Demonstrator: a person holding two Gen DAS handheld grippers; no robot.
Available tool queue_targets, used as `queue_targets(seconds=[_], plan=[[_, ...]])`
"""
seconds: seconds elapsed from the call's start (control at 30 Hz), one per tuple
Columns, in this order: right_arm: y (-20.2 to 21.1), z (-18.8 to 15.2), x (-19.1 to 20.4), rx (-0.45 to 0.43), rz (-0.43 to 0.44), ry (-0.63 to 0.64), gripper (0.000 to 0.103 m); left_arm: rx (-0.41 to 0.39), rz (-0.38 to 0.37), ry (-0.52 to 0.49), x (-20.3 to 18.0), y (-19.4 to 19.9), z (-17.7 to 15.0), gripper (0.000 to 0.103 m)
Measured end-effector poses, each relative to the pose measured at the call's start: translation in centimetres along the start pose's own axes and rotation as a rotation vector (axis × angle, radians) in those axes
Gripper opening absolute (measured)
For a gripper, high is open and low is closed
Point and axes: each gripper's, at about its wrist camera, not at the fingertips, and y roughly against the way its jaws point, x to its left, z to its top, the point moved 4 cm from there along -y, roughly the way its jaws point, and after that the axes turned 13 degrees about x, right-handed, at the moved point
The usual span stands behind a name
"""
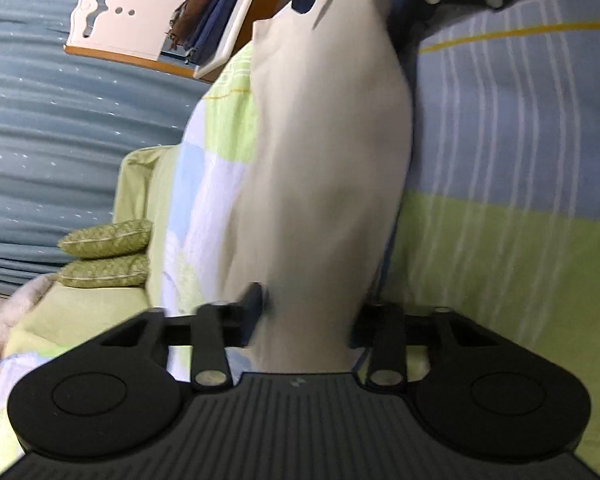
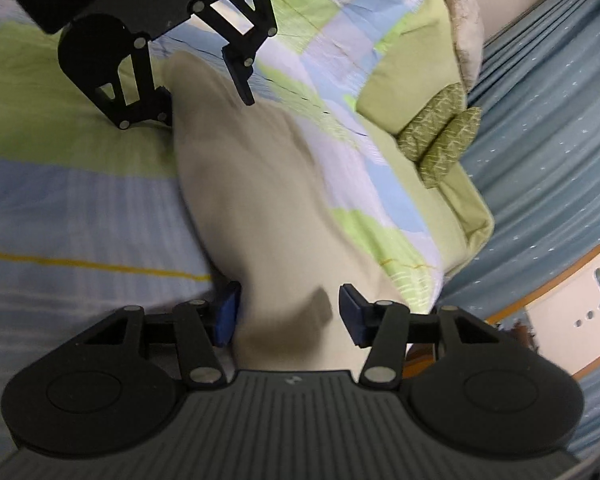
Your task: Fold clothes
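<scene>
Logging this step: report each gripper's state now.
Left gripper: open, white garment between the fingers.
Right gripper: open, garment between the fingers.

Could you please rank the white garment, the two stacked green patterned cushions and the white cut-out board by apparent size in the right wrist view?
1. white garment, though closest to the camera
2. white cut-out board, partly cropped
3. green patterned cushions
</scene>
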Motion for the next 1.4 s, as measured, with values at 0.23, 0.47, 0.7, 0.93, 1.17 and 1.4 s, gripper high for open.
queue_targets(seconds=[0.23,0.47,0.7,0.93,1.17,1.4], plan=[[0.5,-0.5,-1.2,-0.02,0.115,0.055,0.013,0.028,-0.066,0.12,2.4,2.2,-0.1,0.014],[0.3,4.1,-5.9,-0.175,0.139,0.256,0.012,0.252,-0.01,0.415,6.2,5.0,-3.6,0.014],[0.9,12.4,-4.8,-0.577,0.243,0.605,0.012,0.673,0.029,0.737,7.0,10.5,-9.2,0.015],[0.0,12.2,-3.6,-0.796,0.429,0.905,0.012,0.909,-0.054,0.97,4.5,11.6,-2.1,0.015],[-5.0,5.0,-6.7,-0.803,0.544,1.096,0.012,0.952,-0.09,1.014,3.6,11.0,4.4,0.024],[-5.7,2.6,-7.0,-0.637,0.596,1.124,0.041,0.983,-0.168,0.967,2.4,14.0,5.4,0.042]])
